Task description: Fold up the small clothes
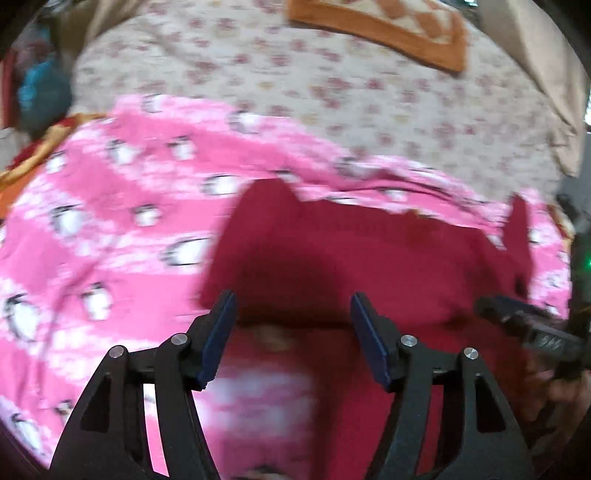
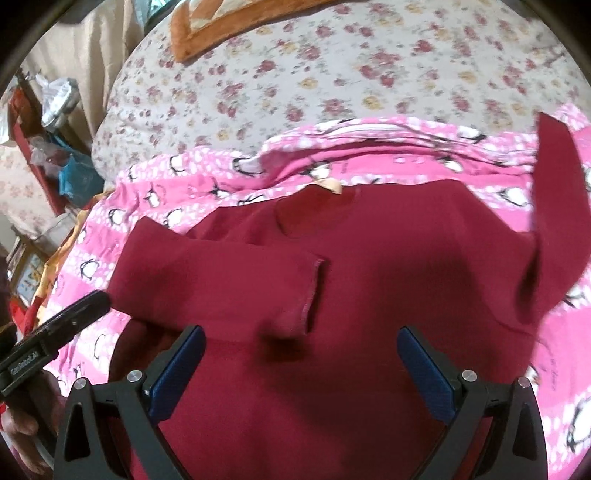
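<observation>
- Left wrist view: the left gripper point(image 1: 293, 314) hangs with its blue-padded jaws parted to a middling width and nothing between them, over the near-left part of the small dark-red knit top point(image 1: 369, 258). The picture is smeared, so the cloth's edges are hard to read here.
- The top lies on a pink blanket printed with penguins point(image 1: 110, 221), itself spread over a cream bedsheet with small red flowers point(image 1: 332, 85). An orange-bordered towel point(image 1: 388, 33) lies well apart at the far side.
- Right wrist view: the right gripper point(image 2: 301, 354) stands wide apart and empty above the lower middle of the top.
- One sleeve point(image 2: 221, 280) is already laid across the chest, its cuff near the centre. The other sleeve point(image 2: 554, 206) sticks up and outward at the right, unfolded.
- My judgement: the step in hand is that second sleeve. Pinch it near the cuff, taking one layer only, and lay it flat over the first sleeve.
- Keep the left jaws clear of the folded sleeve so it isn't dragged out of place.
</observation>
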{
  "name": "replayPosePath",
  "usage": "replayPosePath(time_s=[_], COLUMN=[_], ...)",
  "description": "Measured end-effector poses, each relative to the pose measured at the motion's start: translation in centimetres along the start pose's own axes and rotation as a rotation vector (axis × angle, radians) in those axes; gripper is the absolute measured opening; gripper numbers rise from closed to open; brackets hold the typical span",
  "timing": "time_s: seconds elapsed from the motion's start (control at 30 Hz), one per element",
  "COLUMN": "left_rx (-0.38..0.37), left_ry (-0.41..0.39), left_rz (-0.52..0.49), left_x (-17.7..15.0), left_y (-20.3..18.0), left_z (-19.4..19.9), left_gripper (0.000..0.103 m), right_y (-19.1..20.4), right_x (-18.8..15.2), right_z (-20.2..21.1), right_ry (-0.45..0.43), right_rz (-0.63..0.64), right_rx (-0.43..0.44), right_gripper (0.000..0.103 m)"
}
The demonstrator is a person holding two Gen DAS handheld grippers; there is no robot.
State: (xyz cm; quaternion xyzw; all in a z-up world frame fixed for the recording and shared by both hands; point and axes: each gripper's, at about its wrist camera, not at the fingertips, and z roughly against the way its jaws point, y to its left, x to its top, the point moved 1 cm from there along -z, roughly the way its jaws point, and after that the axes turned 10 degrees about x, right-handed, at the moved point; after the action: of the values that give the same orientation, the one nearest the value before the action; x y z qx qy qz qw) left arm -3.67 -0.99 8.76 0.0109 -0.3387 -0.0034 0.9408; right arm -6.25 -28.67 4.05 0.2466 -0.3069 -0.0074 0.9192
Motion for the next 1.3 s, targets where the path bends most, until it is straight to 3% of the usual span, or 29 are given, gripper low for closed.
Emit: replayPosePath(time_s=[0.13,0.2,0.27,0.4,0.47,0.63,0.8,0.97,1.07,1.17,1.23,1.27,1.3], left_rx=[0.047,0.043,0.034,0.039,0.046,0.047,0.037,0.039,0.008,-0.017,-0.031,-0.043,-0.049], left_ry=[0.052,0.075,0.082,0.099,0.1,0.082,0.082,0.06,0.027,-0.019,-0.021,-0.014,-0.007], left_rz=[0.098,0.172,0.225,0.254,0.25,0.246,0.207,0.154,0.142,0.11,0.076,0.061,0.051], left_x=[-0.6,-0.9,-1.4,-2.3,-2.2,-2.6,-2.9,-3.0,-2.7,-2.4,-2.2,-2.2,-2.1], left_y=[3.9,5.2,6.2,6.4,5.8,5.6,4.4,3.3,3.0,2.3,1.5,1.0,0.7], left_z=[-1.6,-2.3,-2.7,-3.7,-4.3,-4.8,-5.2,-5.0,-4.2,-3.1,-3.1,-3.3,-3.5], left_gripper=[0.064,0.064,0.064,0.064,0.064,0.064,0.064,0.064,0.064,0.064,0.064,0.064,0.064], right_y=[-0.2,0.0,0.0,0.3,0.4,0.6,-2.4,-5.8,-7.8,-8.0,-7.2,-6.3,-5.3], right_x=[0.8,1.2,1.5,2.0,2.3,3.6,6.1,6.3,5.8,6.0,5.9,5.9,5.9], right_z=[-2.4,-4.3,-5.7,-6.3,-5.5,-0.7,3.8,1.9,0.5,0.8,1.6,1.8,1.8], right_ry=[0.042,0.08,0.098,0.066,0.052,-0.061,-0.171,-0.094,-0.024,-0.007,-0.023,-0.033,-0.035], right_rz=[0.001,0.039,0.08,0.149,0.167,0.228,0.172,0.152,0.099,0.071,0.062,0.069,0.078], right_rx=[-0.013,-0.033,-0.058,-0.125,-0.124,-0.177,-0.319,-0.505,-0.52,-0.531,-0.493,-0.452,-0.414], right_gripper=[0.078,0.06,0.05,0.009,0.006,0.005,0.005,0.005,0.005,0.006,0.01,0.024,0.05])
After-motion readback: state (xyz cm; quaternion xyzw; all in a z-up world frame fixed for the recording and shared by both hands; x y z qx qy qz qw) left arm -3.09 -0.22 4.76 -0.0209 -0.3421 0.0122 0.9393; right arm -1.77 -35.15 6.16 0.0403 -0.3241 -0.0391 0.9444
